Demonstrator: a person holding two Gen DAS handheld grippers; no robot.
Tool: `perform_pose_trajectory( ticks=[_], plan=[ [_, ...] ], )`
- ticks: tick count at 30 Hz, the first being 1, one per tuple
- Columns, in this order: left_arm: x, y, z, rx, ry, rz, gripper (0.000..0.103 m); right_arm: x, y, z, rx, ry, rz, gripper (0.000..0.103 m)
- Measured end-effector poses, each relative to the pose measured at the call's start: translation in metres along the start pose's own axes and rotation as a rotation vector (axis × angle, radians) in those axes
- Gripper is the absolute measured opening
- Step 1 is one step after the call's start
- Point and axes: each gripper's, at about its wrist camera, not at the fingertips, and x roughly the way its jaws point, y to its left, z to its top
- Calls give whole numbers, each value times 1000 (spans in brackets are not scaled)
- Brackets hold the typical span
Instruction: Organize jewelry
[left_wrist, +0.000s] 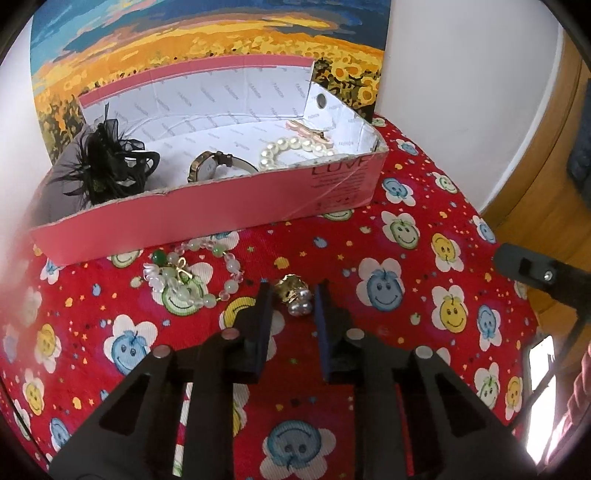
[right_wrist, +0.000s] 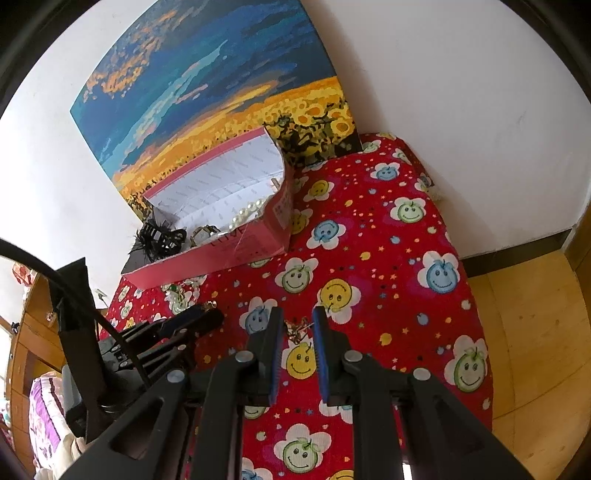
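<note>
Both tools are down over the red smiley-flower cloth (left_wrist: 388, 236) that covers the bench, so the step in hand looks like a double pick-up of loose pieces to go into the box.

The left gripper (left_wrist: 293, 295) has its jaws narrowed either side of a small gold ornament with grey-white pearls (left_wrist: 295, 297). The pads stand just beside it, with slivers of cloth showing, so I judge it bracketed, not pinched. The right gripper (right_wrist: 298, 326) has its jaws drawn near together over a thin gold chain piece (right_wrist: 297, 330). That piece is tangled and partly hidden, so I cannot tell whether the pads are actually pressing on it.

Next, each pair of jaws needs to finish closing on its item and lift clear. Then it must carry over the near wall of the pink cardboard box with white printed lining (left_wrist: 221, 210).

Inside the box lie a black feathered hair clip (left_wrist: 107, 158) at the left end, a gold wristwatch with a brown strap (left_wrist: 212, 168) in the middle and a cream pearl bracelet (left_wrist: 291, 151) to the right. A pale pink clip (left_wrist: 304, 130) sits behind the bracelet. A green and clear bead bracelet (left_wrist: 192, 275) lies on the cloth just before the box, not yet put away.
</note>
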Motion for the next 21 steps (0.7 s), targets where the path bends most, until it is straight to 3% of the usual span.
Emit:
perform_pose_trajectory(
  ticks=[12, 21],
  plan=[
    [-42, 12, -3, -16, -66, -39, 14, -5, 18, 0, -31, -9, -1, 17],
    [-75, 36, 14, -20, -141, -17, 14, -3, 43, 11, -68, -17, 3, 17]
  ],
)
